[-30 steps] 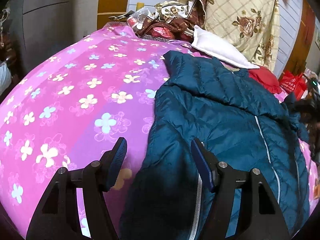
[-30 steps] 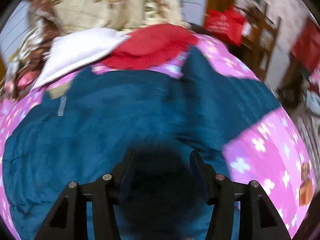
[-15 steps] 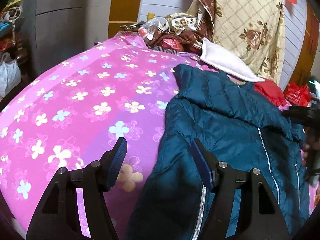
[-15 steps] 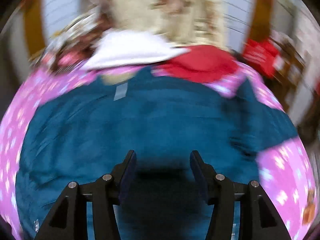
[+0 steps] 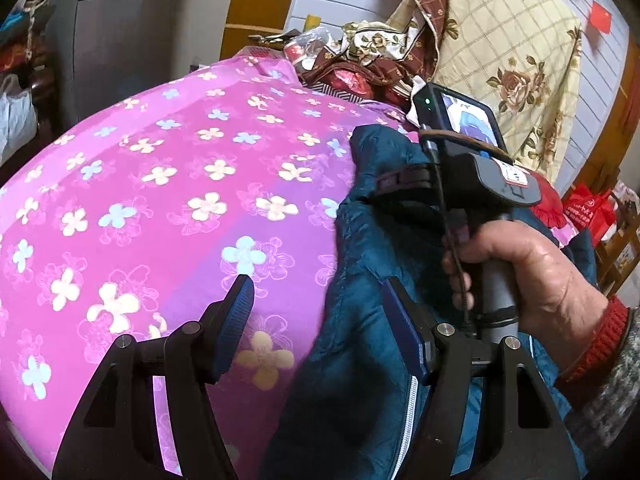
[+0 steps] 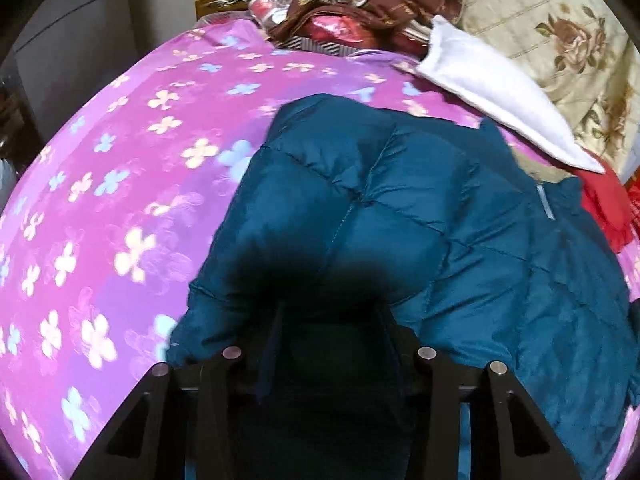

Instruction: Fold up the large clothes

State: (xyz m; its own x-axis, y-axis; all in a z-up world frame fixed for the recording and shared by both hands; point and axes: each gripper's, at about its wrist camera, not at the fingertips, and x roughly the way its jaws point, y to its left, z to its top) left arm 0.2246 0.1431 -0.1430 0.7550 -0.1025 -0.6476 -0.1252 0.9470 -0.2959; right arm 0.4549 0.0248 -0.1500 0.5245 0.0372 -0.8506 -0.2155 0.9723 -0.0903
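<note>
A dark teal quilted down jacket [image 5: 360, 264] lies on a bed with a pink flowered sheet [image 5: 160, 184]. Its zipper edge runs under my left gripper [image 5: 320, 328], which is open, with the jacket's left edge between its fingers. In the right wrist view the jacket [image 6: 400, 208] fills the middle. My right gripper [image 6: 332, 320] is open and low over the jacket's folded sleeve, its fingers sunk in dark fabric. The right gripper's body and the hand holding it [image 5: 520, 264] show in the left wrist view, over the jacket.
A white pillow [image 6: 492, 92], a red garment [image 6: 604, 204] and a floral quilt [image 5: 500, 52] lie at the head of the bed. A heap of brown patterned cloth and bags [image 5: 352, 64] sits at the far corner. A grey cabinet [image 5: 132, 32] stands left.
My right gripper has swung left across the jacket and lowered onto its left sleeve area, coming into the left wrist view. My left gripper has drawn back slightly and stays open.
</note>
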